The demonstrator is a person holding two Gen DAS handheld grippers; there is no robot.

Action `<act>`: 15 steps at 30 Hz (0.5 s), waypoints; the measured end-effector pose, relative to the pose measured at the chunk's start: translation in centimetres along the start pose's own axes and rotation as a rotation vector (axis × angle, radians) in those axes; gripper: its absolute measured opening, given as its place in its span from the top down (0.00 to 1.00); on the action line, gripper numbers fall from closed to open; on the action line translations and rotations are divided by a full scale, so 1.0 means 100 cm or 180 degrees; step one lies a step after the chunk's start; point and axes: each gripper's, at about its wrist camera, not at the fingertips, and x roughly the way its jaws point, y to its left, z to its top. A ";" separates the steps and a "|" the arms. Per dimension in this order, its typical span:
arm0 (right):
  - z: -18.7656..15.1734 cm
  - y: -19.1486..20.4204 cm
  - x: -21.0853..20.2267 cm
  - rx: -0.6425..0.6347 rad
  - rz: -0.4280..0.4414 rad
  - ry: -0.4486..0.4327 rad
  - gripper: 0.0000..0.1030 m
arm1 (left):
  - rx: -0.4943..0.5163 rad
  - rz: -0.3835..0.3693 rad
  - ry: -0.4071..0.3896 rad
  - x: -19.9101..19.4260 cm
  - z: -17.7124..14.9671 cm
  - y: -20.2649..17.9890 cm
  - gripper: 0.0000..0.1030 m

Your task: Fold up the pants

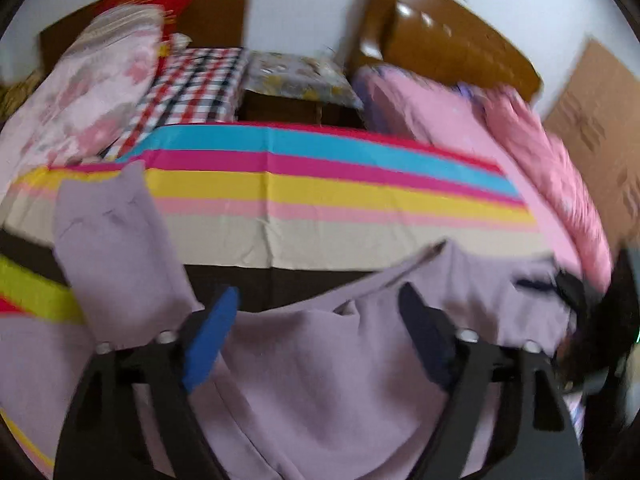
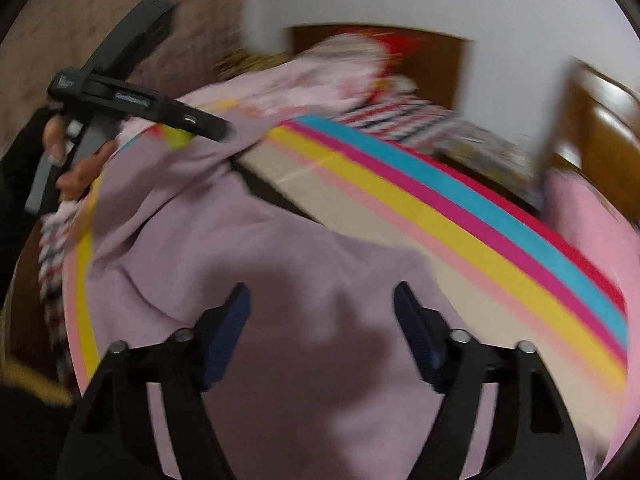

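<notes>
Lilac pants (image 1: 304, 368) lie bunched on the striped bed sheet (image 1: 320, 184). One leg end (image 1: 116, 248) sticks up at the left in the left wrist view. My left gripper (image 1: 320, 300) is open, its jaws wide apart over the pants fabric. In the right wrist view the pants (image 2: 280, 280) spread below my right gripper (image 2: 322, 292), which is open and hovers just above the cloth. The left gripper (image 2: 216, 130) shows there at upper left, held in a hand, over the far part of the pants.
A pink quilt (image 1: 540, 168) lies along the right side of the bed. A floral pillow (image 1: 80, 92) and checked cloth (image 1: 196, 84) sit at the far left. A brown headboard (image 1: 448, 36) and small covered stand (image 1: 300, 76) are behind. Both views are motion-blurred.
</notes>
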 end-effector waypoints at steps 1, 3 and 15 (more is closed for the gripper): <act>0.012 -0.003 0.016 -0.0165 0.0109 0.0064 0.42 | 0.0150 -0.0094 0.0099 0.007 0.000 -0.008 0.45; 0.027 -0.009 0.040 -0.0328 0.0296 0.0172 0.42 | 0.0597 -0.0205 0.0285 0.019 -0.007 -0.029 0.48; 0.055 -0.020 0.110 -0.1039 0.0902 0.0710 0.72 | 0.1607 -0.0299 0.0951 0.086 -0.006 -0.026 0.50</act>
